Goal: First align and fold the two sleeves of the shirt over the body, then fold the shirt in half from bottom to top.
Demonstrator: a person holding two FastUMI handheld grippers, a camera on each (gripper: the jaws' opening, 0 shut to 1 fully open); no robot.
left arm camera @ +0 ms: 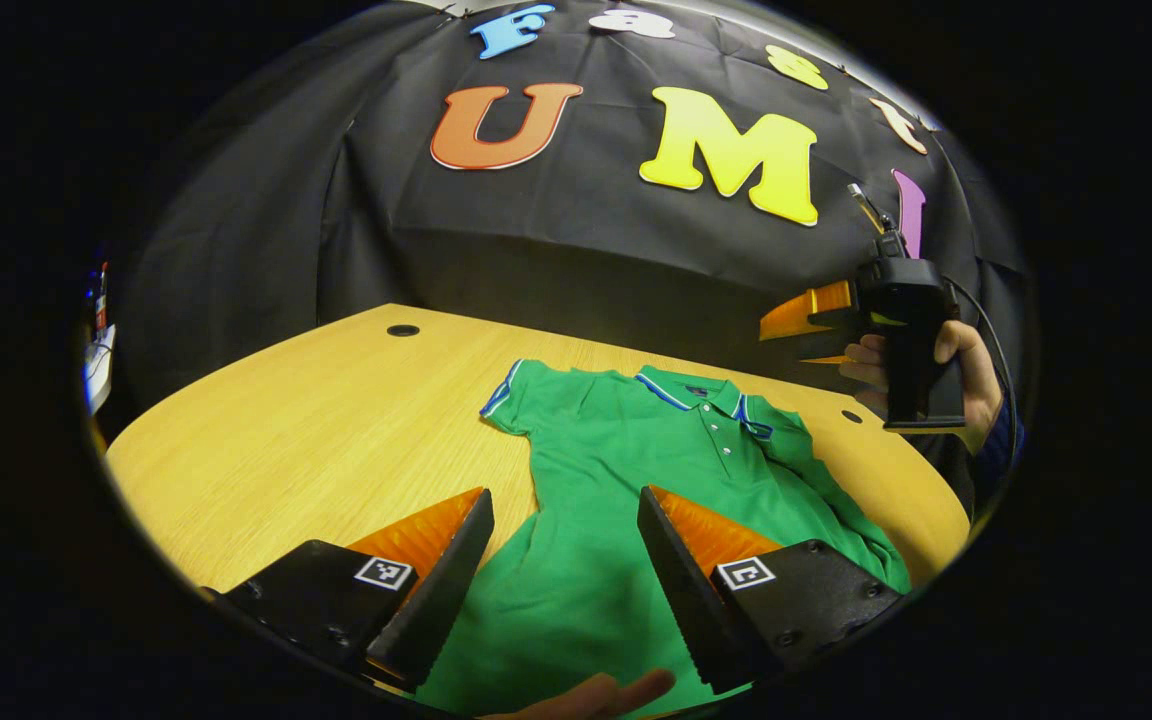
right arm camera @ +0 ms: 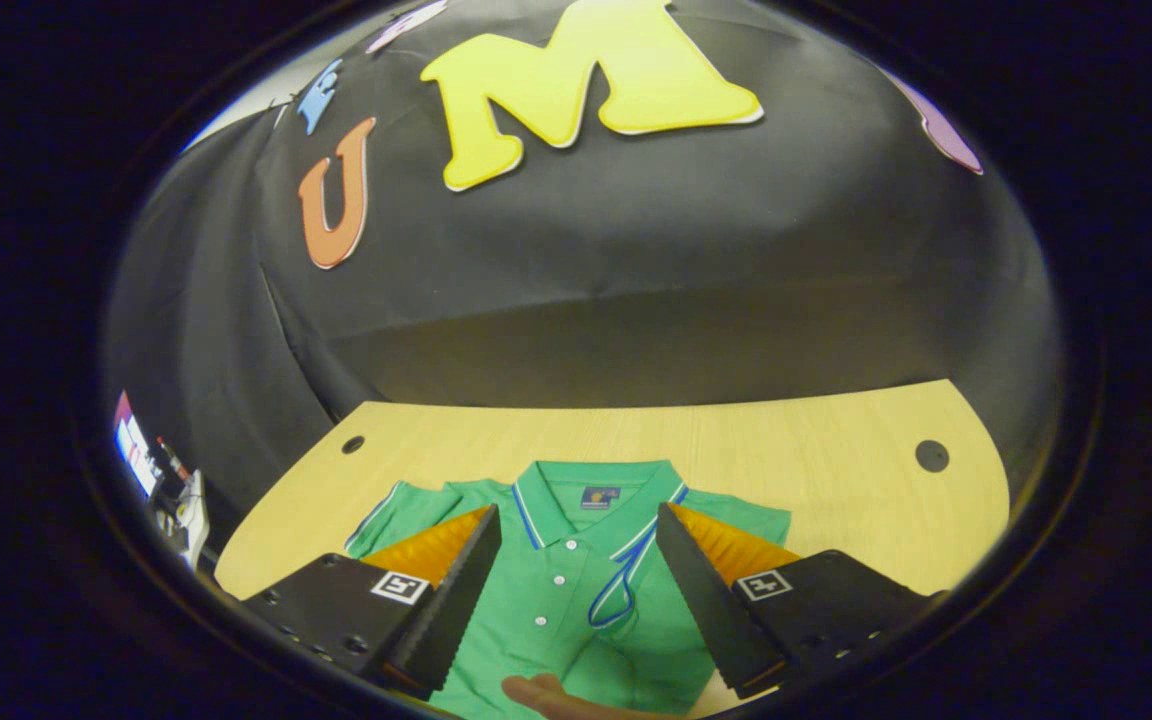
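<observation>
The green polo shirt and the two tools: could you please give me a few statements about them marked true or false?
1. The green polo shirt lies on the wooden table. True.
2. The left tool is shut on the shirt's hem. False: its fingers stand apart above the cloth, gripping nothing.
3. The right tool is open. True.
4. In the left gripper view, one sleeve lies spread out on the table. True.
5. The shirt is already folded in half from bottom to top. False: its body still lies stretched out, collar at the far end.
</observation>
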